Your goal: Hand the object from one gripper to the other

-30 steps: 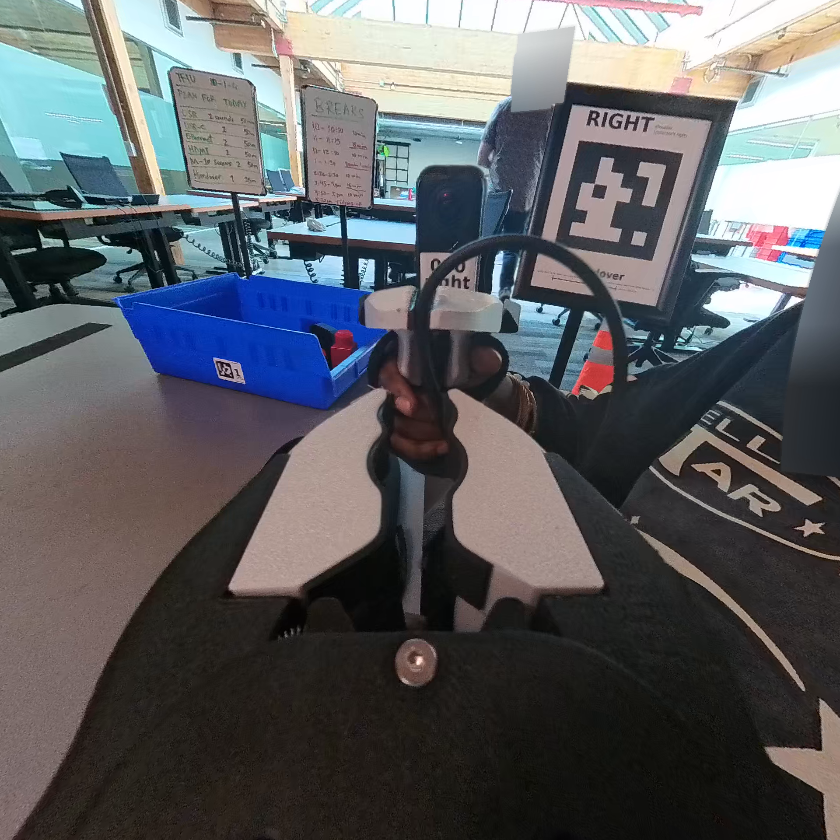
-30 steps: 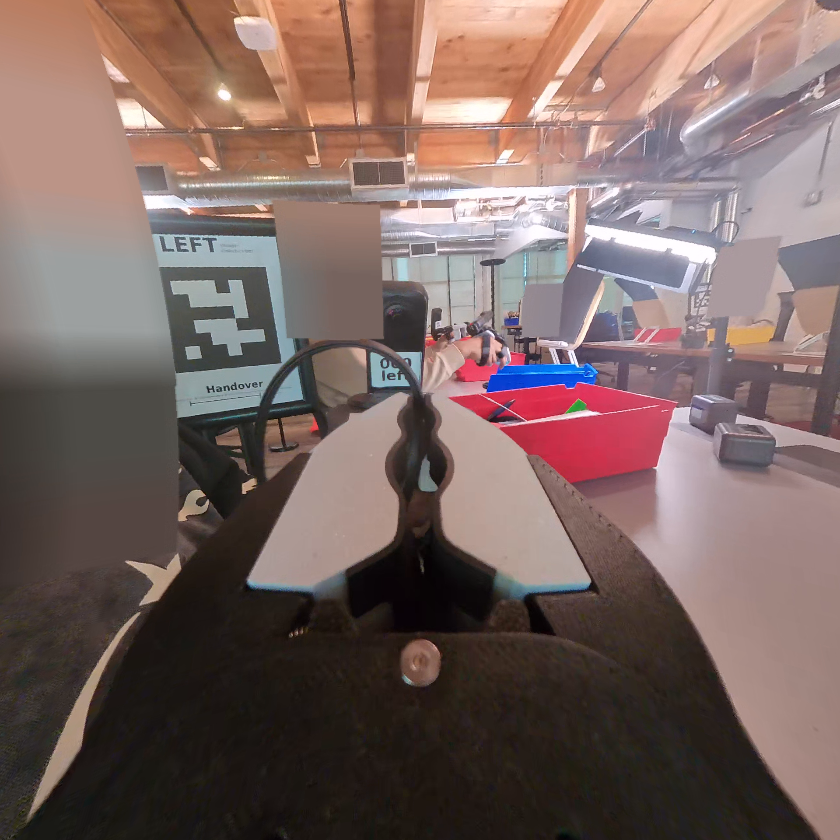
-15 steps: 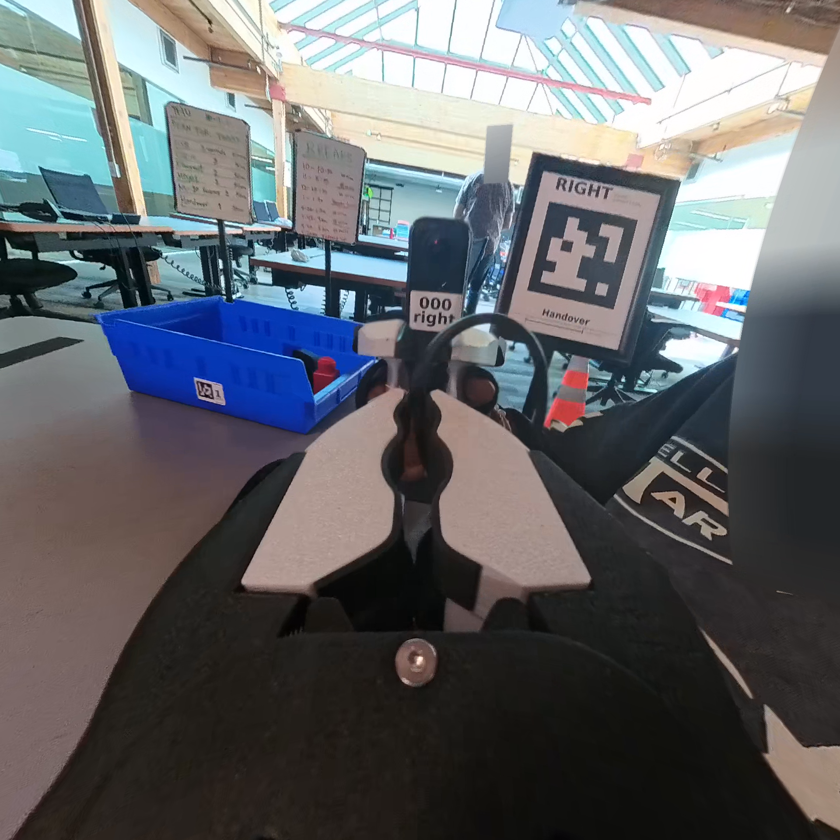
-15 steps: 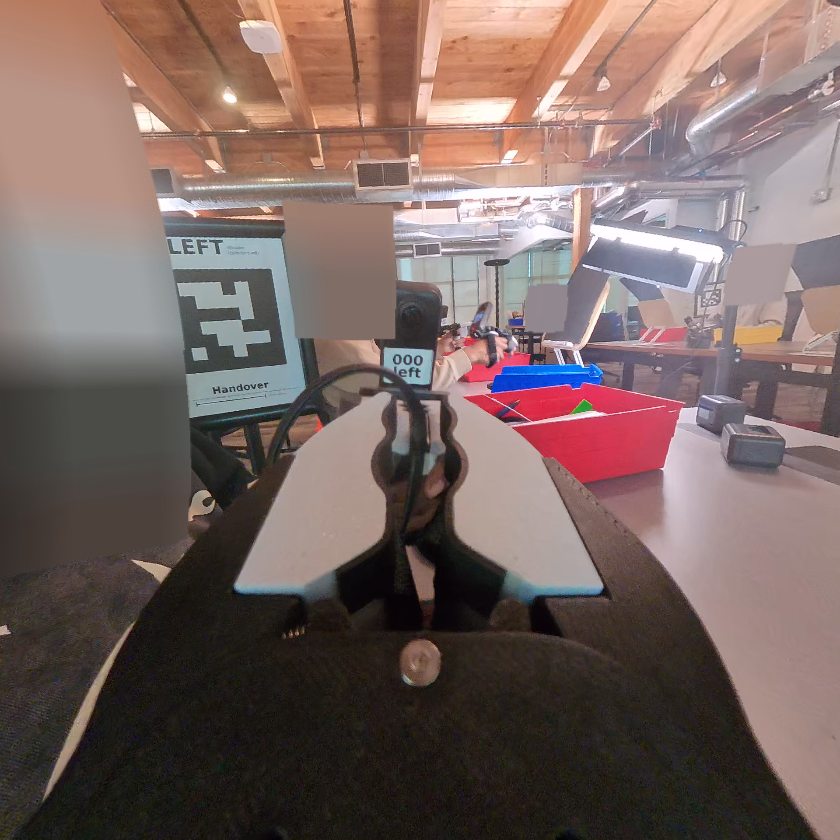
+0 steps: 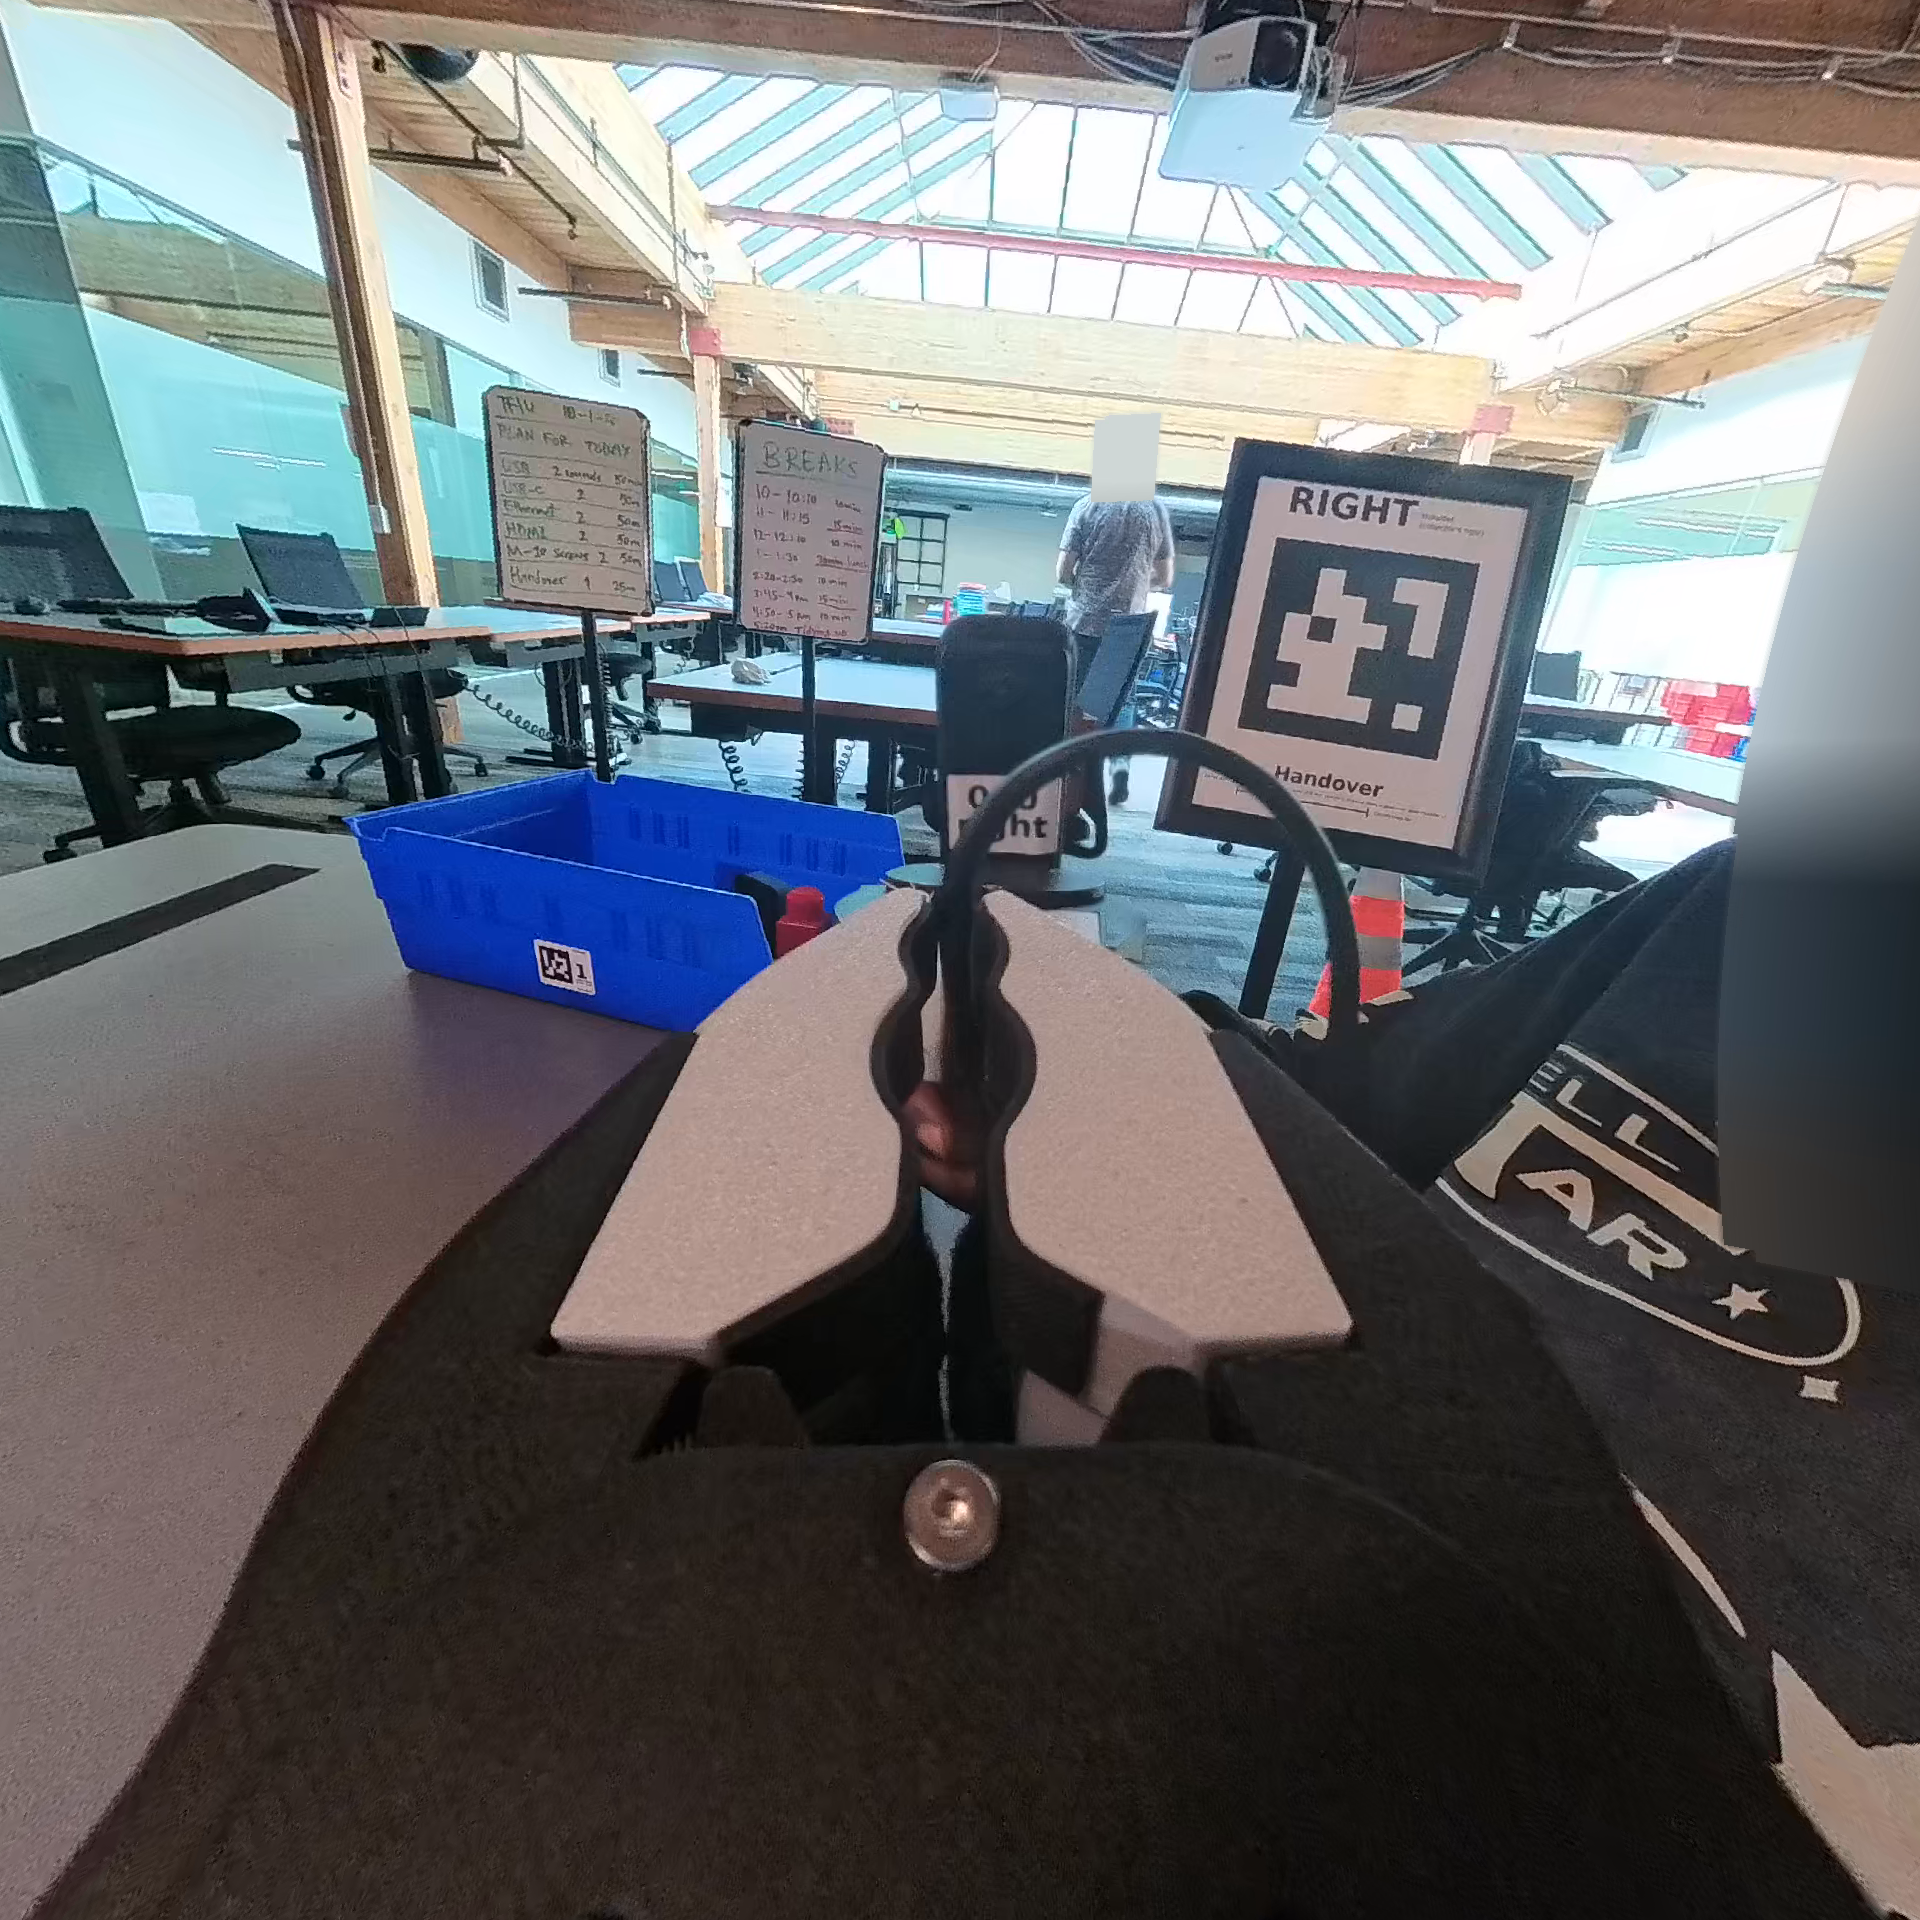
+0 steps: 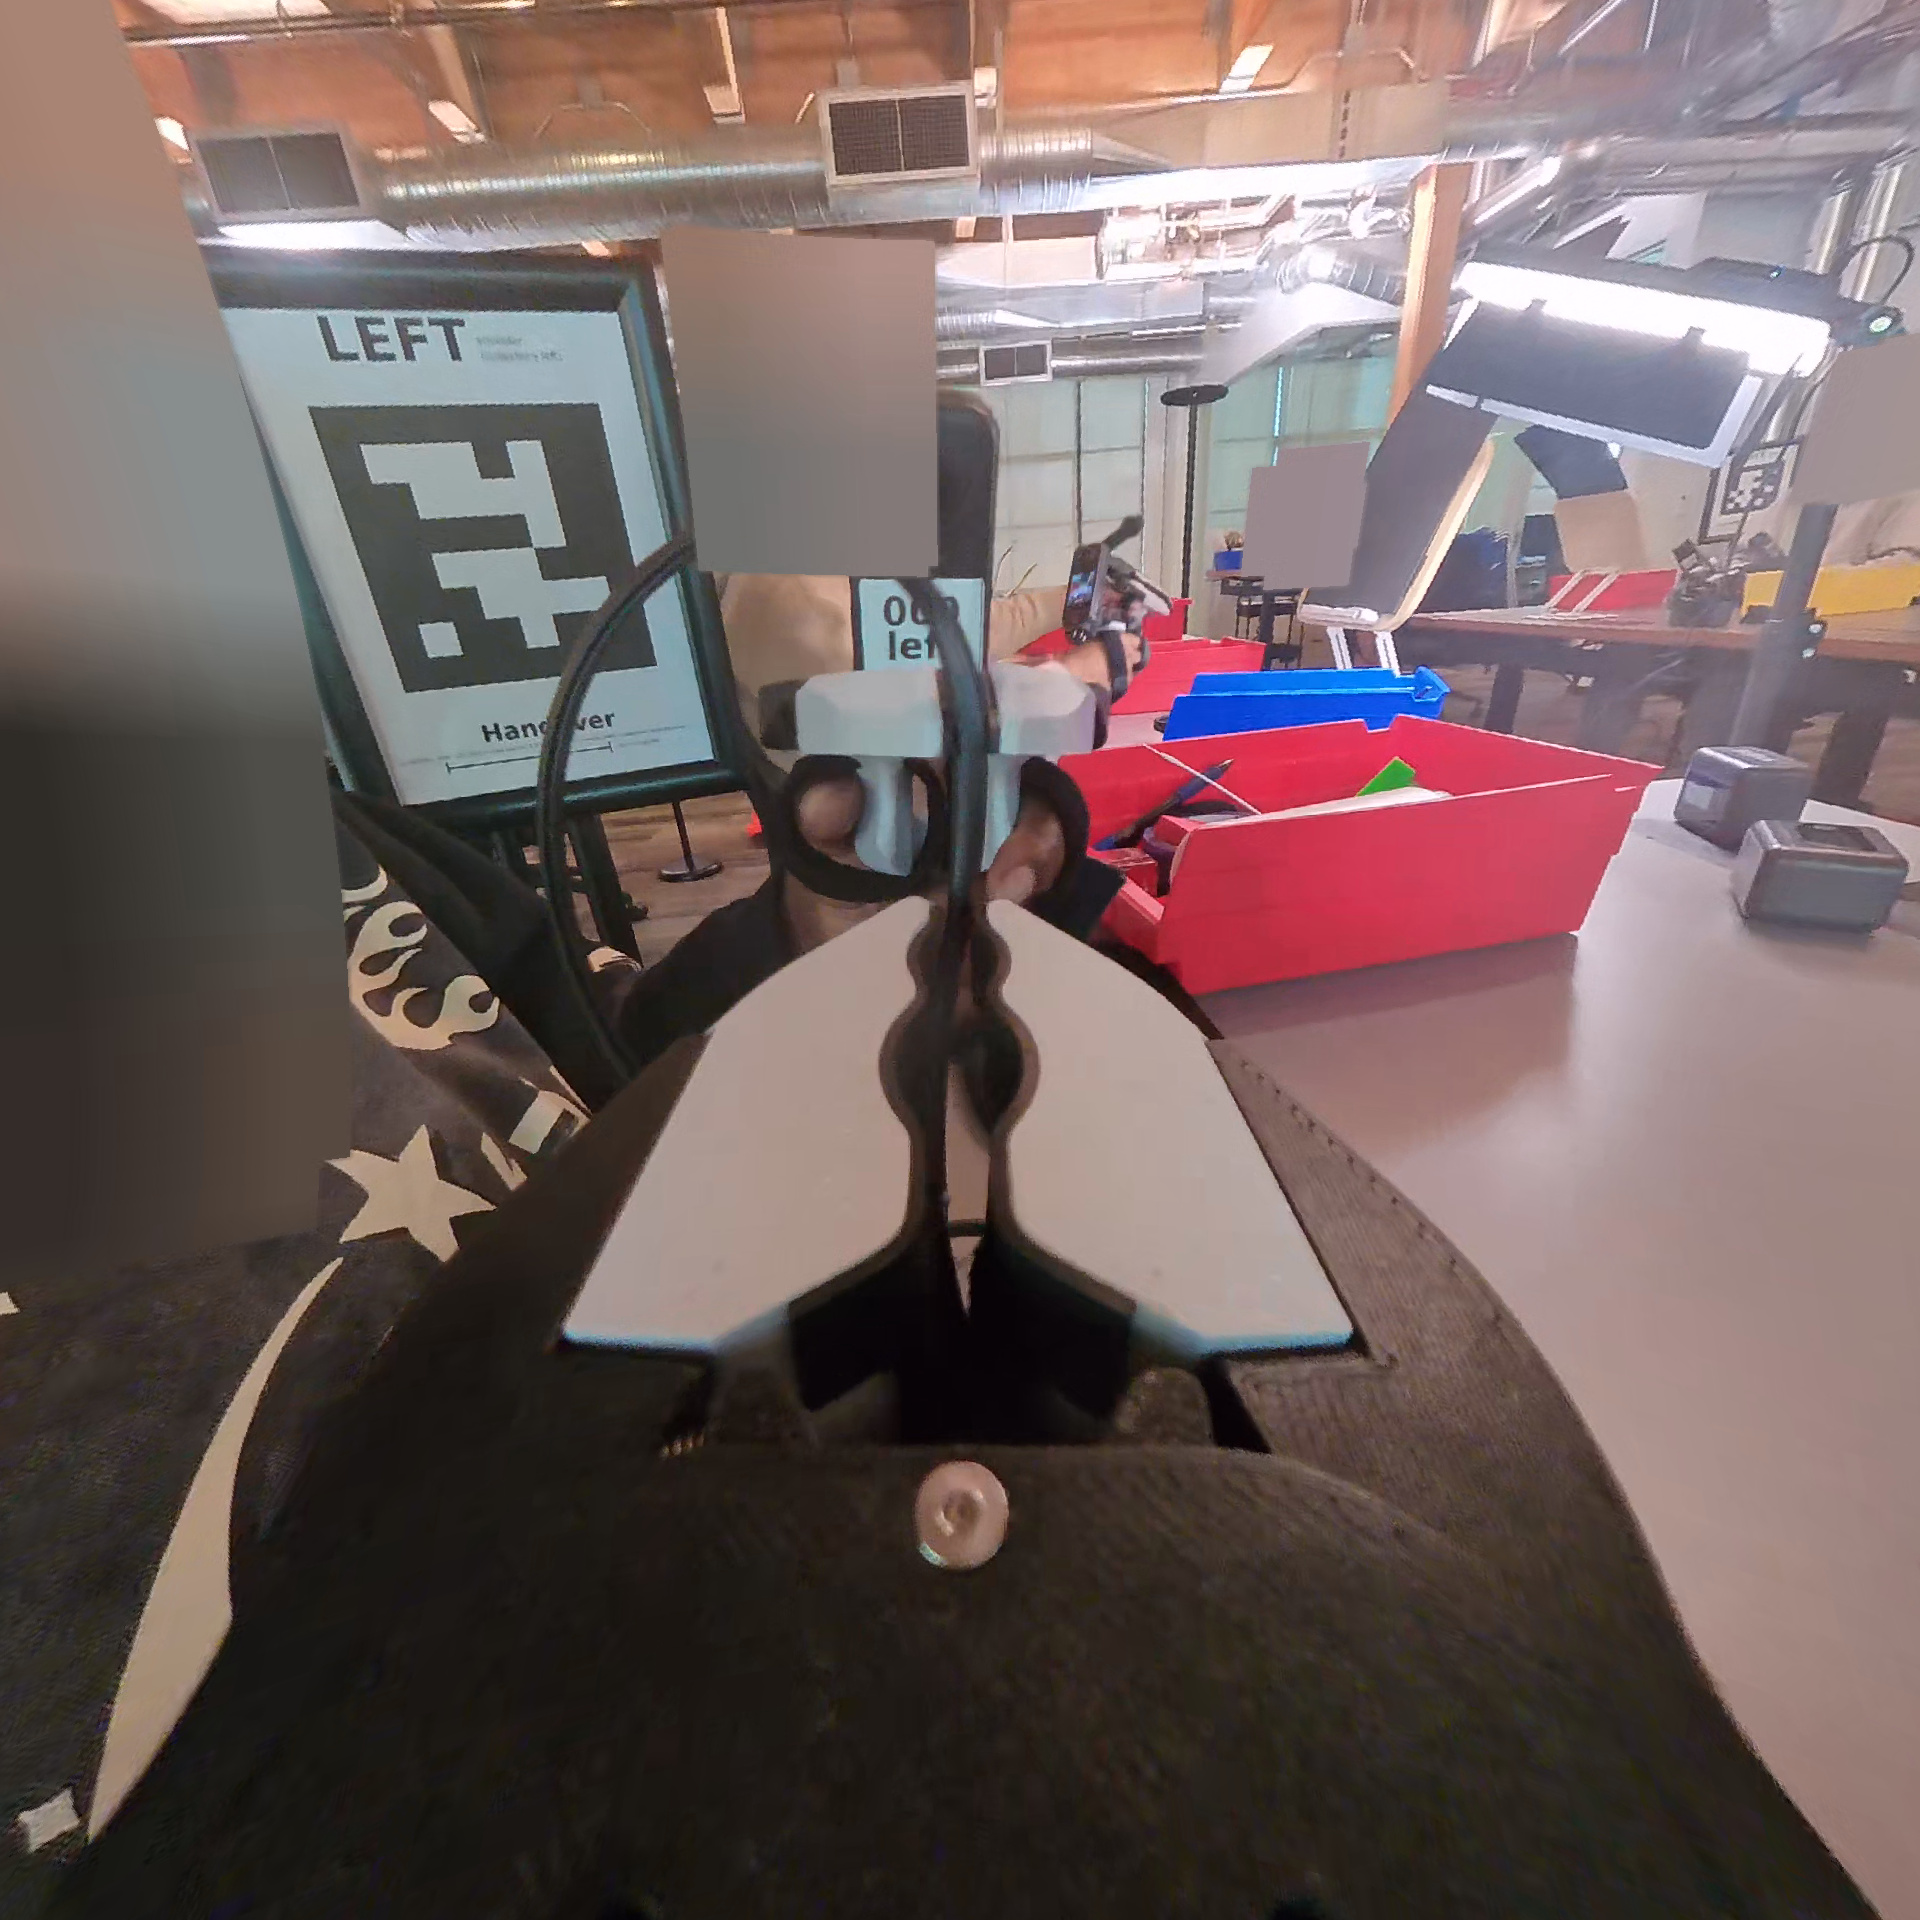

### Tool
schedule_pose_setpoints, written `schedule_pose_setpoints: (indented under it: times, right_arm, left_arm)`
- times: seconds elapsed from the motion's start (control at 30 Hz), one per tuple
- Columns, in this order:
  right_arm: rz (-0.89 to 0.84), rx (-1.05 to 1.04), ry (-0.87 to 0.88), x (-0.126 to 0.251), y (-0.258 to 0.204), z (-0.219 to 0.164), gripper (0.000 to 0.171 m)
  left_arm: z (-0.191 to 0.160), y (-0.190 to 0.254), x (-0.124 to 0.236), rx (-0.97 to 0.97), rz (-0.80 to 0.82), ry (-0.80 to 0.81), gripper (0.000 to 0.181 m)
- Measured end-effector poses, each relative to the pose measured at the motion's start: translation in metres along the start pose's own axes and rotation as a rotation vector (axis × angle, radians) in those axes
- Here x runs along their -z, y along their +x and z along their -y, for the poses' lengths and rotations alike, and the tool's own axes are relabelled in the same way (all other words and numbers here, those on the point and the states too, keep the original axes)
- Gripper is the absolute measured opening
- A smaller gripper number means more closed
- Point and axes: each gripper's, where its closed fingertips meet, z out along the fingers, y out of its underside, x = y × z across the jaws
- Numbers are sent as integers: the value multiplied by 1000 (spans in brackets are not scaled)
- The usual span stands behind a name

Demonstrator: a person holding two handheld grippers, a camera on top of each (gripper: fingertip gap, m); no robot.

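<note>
**Black cable pinched between two facing hand-held grippers**

Since half a second ago, the right wrist view has dropped and drawn back, so the opposite gripper's pale handle and the fingers around it now show above the fingertips; the left view has tilted up toward the skylight.

The left hand-held gripper is clenched on a thin black cable, which rises from between its tips and loops over to the right. The right hand-held gripper also has its jaws closed around the same cable, which arcs up and away to the left. Both appear to be holding it at once, mid-handover.

The cable looks light, flexible and smooth. It will likely sag and swing, so the best hold is on the straight stretch near the tips, not on the loop.

A grey desk lies to the left, with a blue bin far left. In the right view a red bin sits on the desk at right. A framed marker sign stands behind. Open air lies between the grippers and above the desk.
</note>
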Motion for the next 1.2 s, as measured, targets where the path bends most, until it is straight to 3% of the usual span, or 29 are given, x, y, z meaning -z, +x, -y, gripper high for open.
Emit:
schedule_pose_setpoints:
  times: [0.33, 0.53, 0.83, 1.03, 1.2]
  right_arm:
    - [-20, -1, 131, 10, 2, 26, 4]
    - [-10, 5, 144, 8, -3, 28, 4]
    - [-37, -13, 189, 13, 3, 33, 15]
    - [1, -25, 44, 0, 2, 3, 20]
    - [20, 8, 27, -4, -4, -1, 6]
  left_arm:
    - [-32, 1, -11, 37, -40, -143, 23]
    - [-41, 6, -21, 50, -64, -145, 11]
    - [-23, 5, -10, 32, -63, -92, 5]
    - [-5, 3, 1, 26, -50, -37, 5]
    - [-5, 6, 0, 23, -57, -35, 6]
